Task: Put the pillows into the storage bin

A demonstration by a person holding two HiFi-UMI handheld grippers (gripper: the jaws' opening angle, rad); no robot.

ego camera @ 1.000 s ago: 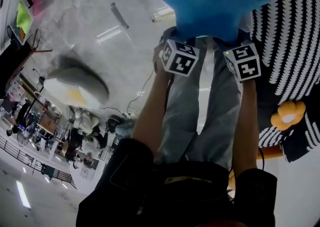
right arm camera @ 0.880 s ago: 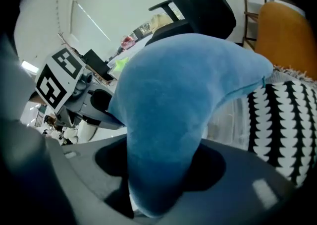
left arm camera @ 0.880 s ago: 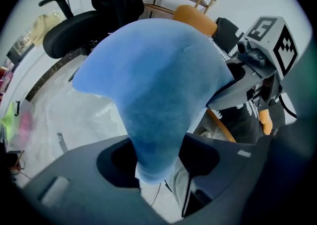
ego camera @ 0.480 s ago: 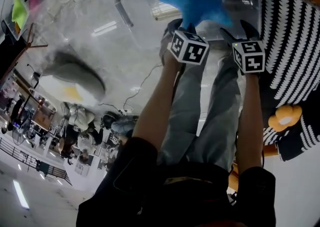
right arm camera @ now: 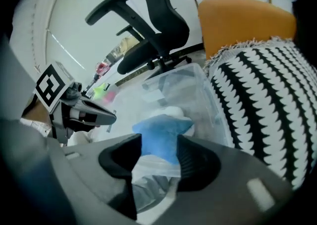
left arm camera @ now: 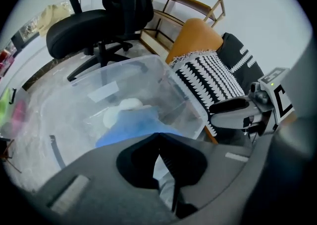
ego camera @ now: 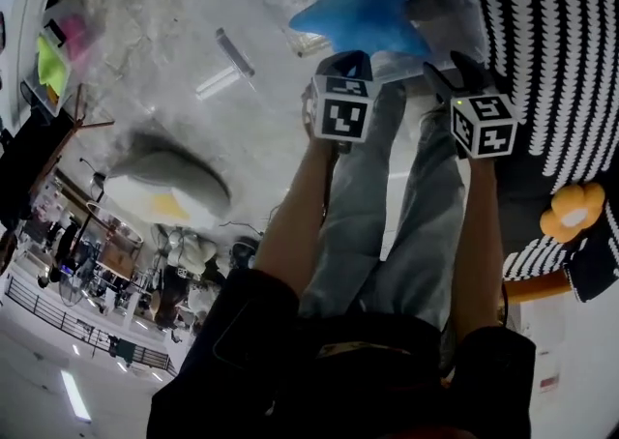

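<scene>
The storage bin (left arm camera: 181,102) is open-topped; a striped cushion (left arm camera: 213,78) stands just beside it.

The person wears a black-sleeved top (ego camera: 290,369) at six o'clock and pale grey trousers (ego camera: 387,234). Toward twelve o'clock, the left gripper (ego camera: 346,65) and right gripper (ego camera: 453,74) each bear a black-and-white marker cube (ego camera: 340,108).

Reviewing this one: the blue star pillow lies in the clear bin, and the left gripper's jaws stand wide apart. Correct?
Not quite. The left gripper view shows that the jaws of the left gripper have just closed, tips together, nothing between them. The blue star pillow does lie in the clear bin.
</scene>
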